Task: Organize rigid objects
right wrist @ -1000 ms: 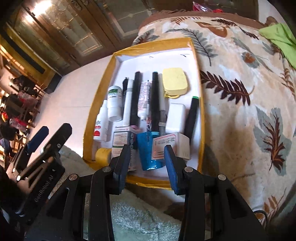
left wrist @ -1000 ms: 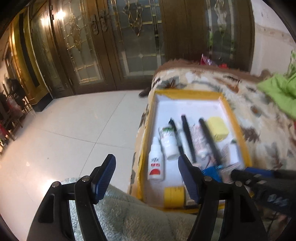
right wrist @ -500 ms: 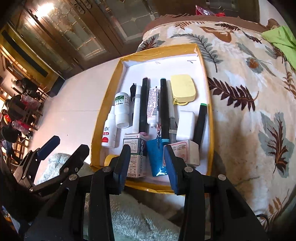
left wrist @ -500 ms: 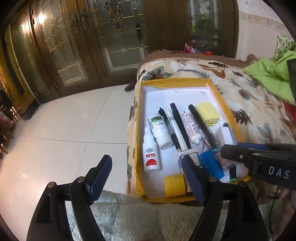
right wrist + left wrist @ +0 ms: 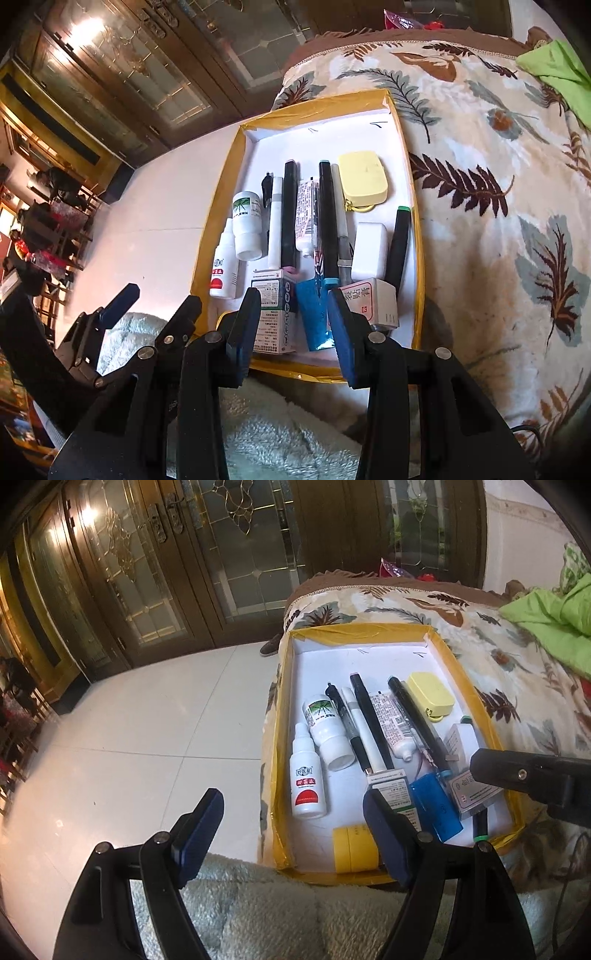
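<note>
A yellow-rimmed white tray [image 5: 476,709] [image 5: 229,177] lies on a leaf-patterned cover. It holds two white bottles [image 5: 308,782] [image 5: 246,221], several pens and markers [image 5: 369,723] [image 5: 289,214], a tube [image 5: 306,218], a yellow case [image 5: 430,694] [image 5: 364,181], small boxes [image 5: 275,314] [image 5: 369,299], a blue pack [image 5: 436,801] [image 5: 314,314] and a yellow jar [image 5: 354,849]. My left gripper [image 5: 293,840] is open and empty at the tray's near left corner. My right gripper [image 5: 293,325] is open and empty over the tray's near end, above the blue pack.
A fluffy grey-green blanket [image 5: 280,915] [image 5: 266,435] lies under both grippers. A green cloth [image 5: 554,627] [image 5: 557,74] sits at the far right. White tiled floor [image 5: 129,738] and glazed wooden doors [image 5: 221,554] are to the left.
Both grippers have drawn back and risen a little, so more of the tray shows. The jaws of both stay open.
</note>
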`<state>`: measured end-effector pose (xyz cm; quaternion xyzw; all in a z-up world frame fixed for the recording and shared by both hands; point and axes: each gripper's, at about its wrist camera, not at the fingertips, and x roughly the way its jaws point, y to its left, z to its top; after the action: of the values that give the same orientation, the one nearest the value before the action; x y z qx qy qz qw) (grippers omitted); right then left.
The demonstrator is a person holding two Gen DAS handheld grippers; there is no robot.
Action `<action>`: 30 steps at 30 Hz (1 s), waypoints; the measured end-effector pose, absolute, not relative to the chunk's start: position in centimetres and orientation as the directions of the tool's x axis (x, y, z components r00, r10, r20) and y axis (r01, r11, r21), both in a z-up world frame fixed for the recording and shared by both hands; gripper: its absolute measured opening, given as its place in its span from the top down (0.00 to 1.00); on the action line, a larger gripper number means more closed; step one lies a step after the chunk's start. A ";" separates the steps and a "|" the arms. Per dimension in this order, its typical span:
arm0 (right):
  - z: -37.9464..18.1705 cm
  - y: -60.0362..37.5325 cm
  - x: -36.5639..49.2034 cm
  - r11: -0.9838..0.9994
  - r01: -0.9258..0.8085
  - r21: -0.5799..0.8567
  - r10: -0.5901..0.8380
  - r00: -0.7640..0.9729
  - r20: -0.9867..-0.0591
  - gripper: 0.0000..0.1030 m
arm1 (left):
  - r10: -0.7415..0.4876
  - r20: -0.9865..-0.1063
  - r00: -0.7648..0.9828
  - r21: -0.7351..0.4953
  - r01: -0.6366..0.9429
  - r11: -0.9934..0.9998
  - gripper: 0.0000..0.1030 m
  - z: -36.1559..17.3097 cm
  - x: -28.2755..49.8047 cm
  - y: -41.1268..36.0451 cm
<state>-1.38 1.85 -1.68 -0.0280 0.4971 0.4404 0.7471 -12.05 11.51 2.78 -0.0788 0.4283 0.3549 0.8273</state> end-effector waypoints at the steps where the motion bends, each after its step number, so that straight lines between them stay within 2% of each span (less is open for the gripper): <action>1: -1.7 1.8 -1.4 0.610 -0.686 0.397 0.631 0.117 -0.767 0.64 | 0.515 -0.767 0.382 0.167 -0.656 0.736 0.24 2.7 -12.0 11.7; 6: -1.7 1.7 -1.1 0.613 -0.677 0.407 0.635 0.115 -0.764 0.64 | 0.479 -0.787 0.389 0.145 -0.638 0.756 0.24 2.5 -11.8 11.6; 13: -1.3 1.7 -1.4 0.608 -0.695 0.384 0.637 0.138 -0.759 0.63 | 0.494 -0.775 0.395 0.165 -0.628 0.760 0.24 2.9 -11.7 11.2; 20: -0.7 2.0 -1.7 0.573 -0.716 0.398 0.665 0.124 -0.736 0.63 | 0.474 -0.779 0.409 0.123 -0.642 0.757 0.24 3.4 -12.4 12.1; 22: -0.5 1.7 -1.7 0.576 -0.715 0.397 0.674 0.140 -0.726 0.58 | 0.481 -0.779 0.401 0.140 -0.638 0.757 0.24 3.3 -12.1 12.1; 30: -0.9 1.5 -0.9 0.626 -0.696 0.352 0.641 0.202 -0.741 0.58 | 0.509 -0.770 0.383 0.157 -0.660 0.735 0.24 2.9 -12.0 12.3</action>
<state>-0.91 1.51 -0.90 -0.0298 0.4617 0.4313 0.7746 -12.00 12.32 2.90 -0.0879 0.4282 0.3535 0.8270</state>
